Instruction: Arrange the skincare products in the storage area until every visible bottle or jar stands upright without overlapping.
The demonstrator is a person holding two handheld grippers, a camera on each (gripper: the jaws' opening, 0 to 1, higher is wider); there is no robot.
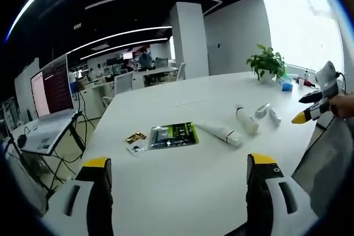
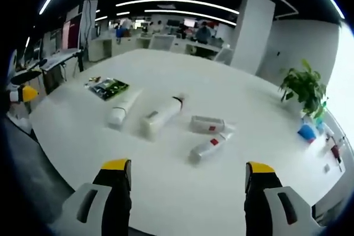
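Both grippers, left (image 1: 180, 178) and right (image 2: 188, 183), hovering over white table (image 2: 232, 109) with jaws wide apart, holding nothing. Four skincare bottles (image 2: 160, 116) lying flat mid-table, none upright, labels too blurred to read. Green packet (image 2: 108, 88) beside them; potted plant (image 2: 304, 88) near far edge.

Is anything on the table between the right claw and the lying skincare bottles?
Nothing visible. Bare white table lies between the open right claw and the nearest lying bottle; the green packet sits far off to the side.
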